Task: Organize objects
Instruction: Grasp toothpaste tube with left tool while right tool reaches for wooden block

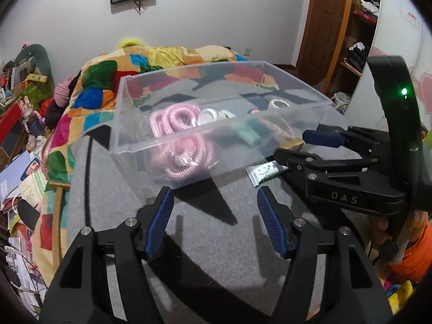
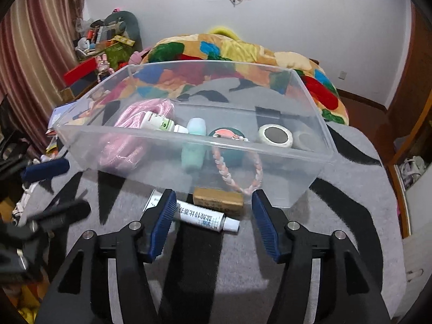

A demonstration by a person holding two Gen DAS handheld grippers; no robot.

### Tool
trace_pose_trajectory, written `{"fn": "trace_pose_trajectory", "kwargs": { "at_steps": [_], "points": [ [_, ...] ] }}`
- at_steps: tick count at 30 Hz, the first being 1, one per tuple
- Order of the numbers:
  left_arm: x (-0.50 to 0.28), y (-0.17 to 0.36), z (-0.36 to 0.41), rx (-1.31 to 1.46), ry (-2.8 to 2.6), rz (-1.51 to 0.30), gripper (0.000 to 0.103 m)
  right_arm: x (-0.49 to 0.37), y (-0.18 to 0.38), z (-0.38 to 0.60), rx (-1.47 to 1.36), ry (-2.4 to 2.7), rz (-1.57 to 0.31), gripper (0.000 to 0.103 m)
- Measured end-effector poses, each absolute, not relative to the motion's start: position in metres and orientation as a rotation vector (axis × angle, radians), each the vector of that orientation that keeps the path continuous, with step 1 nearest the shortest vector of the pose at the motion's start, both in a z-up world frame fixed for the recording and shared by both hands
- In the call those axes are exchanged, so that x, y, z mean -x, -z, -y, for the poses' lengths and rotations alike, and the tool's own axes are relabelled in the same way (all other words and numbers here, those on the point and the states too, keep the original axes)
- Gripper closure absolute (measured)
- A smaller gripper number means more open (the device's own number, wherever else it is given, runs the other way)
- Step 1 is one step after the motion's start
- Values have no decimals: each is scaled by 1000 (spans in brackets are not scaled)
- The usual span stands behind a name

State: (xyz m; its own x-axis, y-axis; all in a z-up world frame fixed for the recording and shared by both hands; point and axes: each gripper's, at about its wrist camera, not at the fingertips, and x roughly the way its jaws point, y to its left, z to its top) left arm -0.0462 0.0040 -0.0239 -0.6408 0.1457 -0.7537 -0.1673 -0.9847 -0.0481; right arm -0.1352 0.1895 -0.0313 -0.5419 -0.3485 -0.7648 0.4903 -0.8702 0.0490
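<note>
Two items remain outside the clear bin (image 2: 310, 145) on the grey mat (image 2: 337, 216): a tan block (image 2: 218, 199) and a white tube (image 2: 201, 217). Right gripper (image 2: 213, 218), jaws wide and empty, hovers over both; closing on the tube looks next. Left gripper (image 1: 214, 216) also gapes empty.

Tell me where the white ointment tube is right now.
In the right wrist view, the white ointment tube lies on the grey mat outside the clear bin, just in front of the small tan block, between the open right gripper's fingers.

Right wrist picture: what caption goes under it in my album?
Open right gripper hovers over a white tube beside the clear bin.
</note>
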Motion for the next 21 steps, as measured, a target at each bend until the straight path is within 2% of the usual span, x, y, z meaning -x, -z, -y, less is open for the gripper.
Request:
{"fn": "trace_pose_trajectory", "kwargs": {
  "at_steps": [3,7,21],
  "points": [
    [47,28,-9,1244,-2681,-49,39,137,33,-189,-1152,2397,-233,51],
    [47,32,-18,1253,-2658,-68,39,140,34,-193,-1186,2388,-185,67],
    [88,36,-82,1282,-2496,-187,39,119,17,-257,-1100,2438,-128,67]
  ]
}}
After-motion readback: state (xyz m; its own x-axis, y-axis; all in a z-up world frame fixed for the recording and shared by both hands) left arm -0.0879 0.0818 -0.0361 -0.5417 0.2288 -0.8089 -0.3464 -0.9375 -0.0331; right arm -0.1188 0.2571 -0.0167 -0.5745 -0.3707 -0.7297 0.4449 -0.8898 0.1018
